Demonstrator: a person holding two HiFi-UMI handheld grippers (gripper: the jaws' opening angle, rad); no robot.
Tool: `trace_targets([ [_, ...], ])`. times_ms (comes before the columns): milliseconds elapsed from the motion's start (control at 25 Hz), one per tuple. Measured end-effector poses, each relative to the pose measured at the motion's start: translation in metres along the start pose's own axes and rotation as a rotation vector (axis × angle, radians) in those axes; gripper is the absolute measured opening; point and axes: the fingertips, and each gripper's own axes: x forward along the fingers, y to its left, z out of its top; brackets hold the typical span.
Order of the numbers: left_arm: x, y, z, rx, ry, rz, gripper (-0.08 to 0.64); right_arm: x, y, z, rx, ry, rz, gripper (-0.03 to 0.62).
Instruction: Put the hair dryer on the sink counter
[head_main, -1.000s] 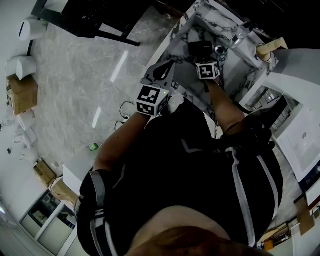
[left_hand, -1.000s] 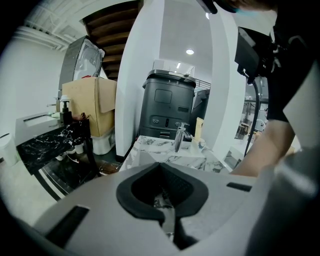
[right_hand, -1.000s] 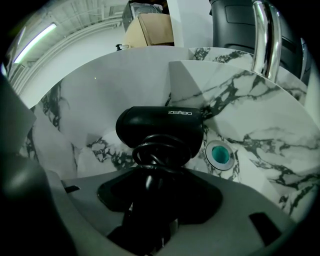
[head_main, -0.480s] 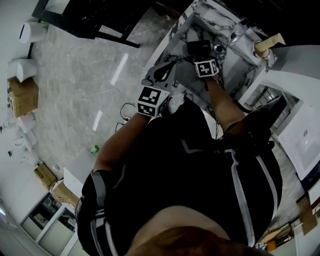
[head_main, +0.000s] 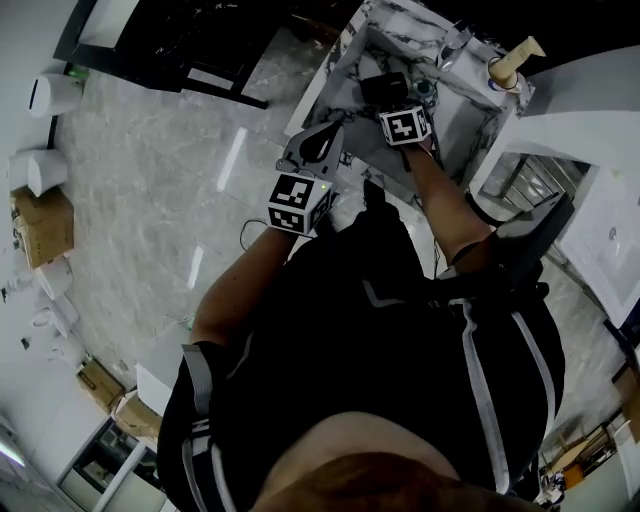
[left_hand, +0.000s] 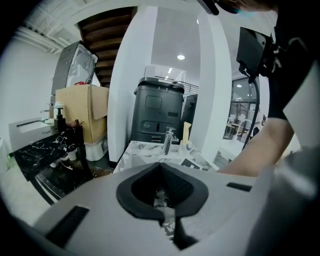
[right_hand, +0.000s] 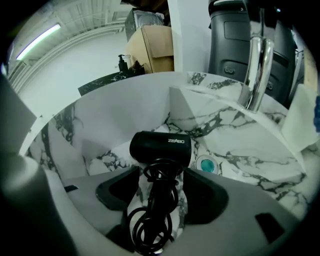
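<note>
head view: hair dryer (head_main: 383, 88) in sink (head_main: 470, 105)

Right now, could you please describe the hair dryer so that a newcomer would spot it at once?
Find the marble-veined sink under the chrome tap. In its basin, beside the teal drain, lies the hair dryer: the only black thing there, with white lettering and a coiled cord.

matt black hair dryer (right_hand: 160, 146), smooth marble sink (right_hand: 250, 155), shiny metal faucet (right_hand: 256, 70).
</note>
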Motion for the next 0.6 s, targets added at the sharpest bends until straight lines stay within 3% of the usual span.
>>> trace_targets([
  [160, -0.016, -0.005, 0.006, 0.026, -0.032, -0.039, 0.006, -0.030, 0.007, 0.016, 0.024, -0.070, -0.033, 0.267],
  [320, -0.034, -0.009, 0.013, 0.067, -0.072, -0.089, 0.006, -0.056, 0.026, 0.028, 0.030, -0.135, -0.001, 0.267],
  [600, -0.061, -0.011, 0.035, 0.085, -0.138, -0.155, 0.005, -0.121, 0.038, 0.048, 0.065, -0.254, -0.071, 0.264],
])
